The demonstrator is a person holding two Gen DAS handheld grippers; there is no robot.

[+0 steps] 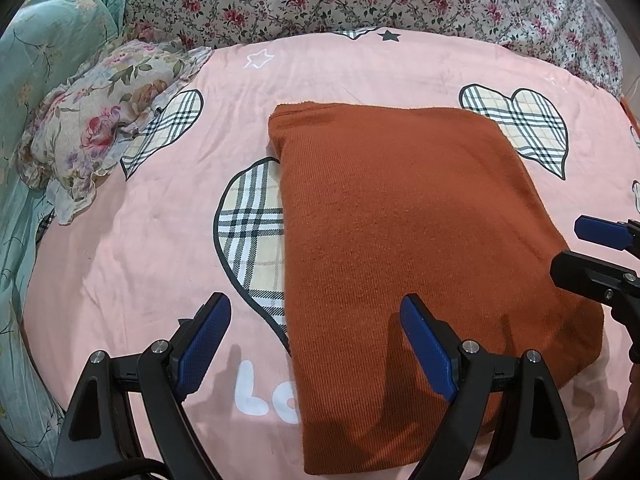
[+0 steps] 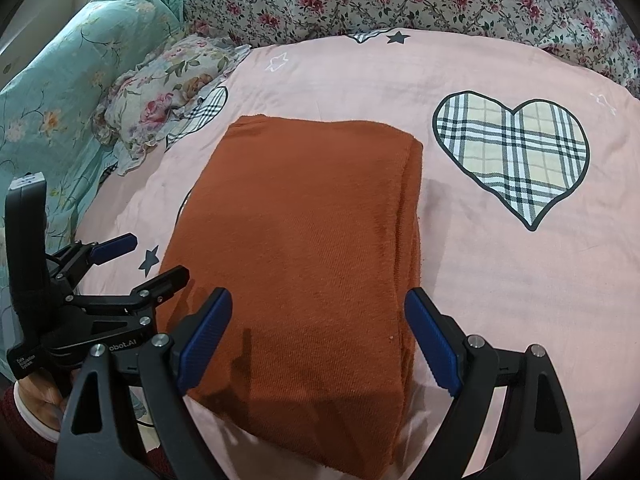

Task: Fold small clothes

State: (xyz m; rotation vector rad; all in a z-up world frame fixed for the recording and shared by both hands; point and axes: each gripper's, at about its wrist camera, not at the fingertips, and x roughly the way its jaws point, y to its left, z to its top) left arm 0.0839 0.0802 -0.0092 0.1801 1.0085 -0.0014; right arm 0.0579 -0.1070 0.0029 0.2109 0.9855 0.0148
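Two hand-held grippers, left (image 1: 316, 344) and right (image 2: 318, 344), spread empty | folded rust garment (image 1: 420, 240) on bedsheet (image 1: 140, 260)

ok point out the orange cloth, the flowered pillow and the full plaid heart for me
orange cloth (image 2: 304, 240): right wrist view, middle of its folded top face
flowered pillow (image 1: 100, 120): left wrist view, centre of its printed cover
plaid heart (image 2: 512, 156): right wrist view, middle of the checked print

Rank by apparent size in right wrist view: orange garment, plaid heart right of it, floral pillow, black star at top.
1. orange garment
2. plaid heart
3. floral pillow, partly hidden, so its rank against the heart is unsure
4. black star
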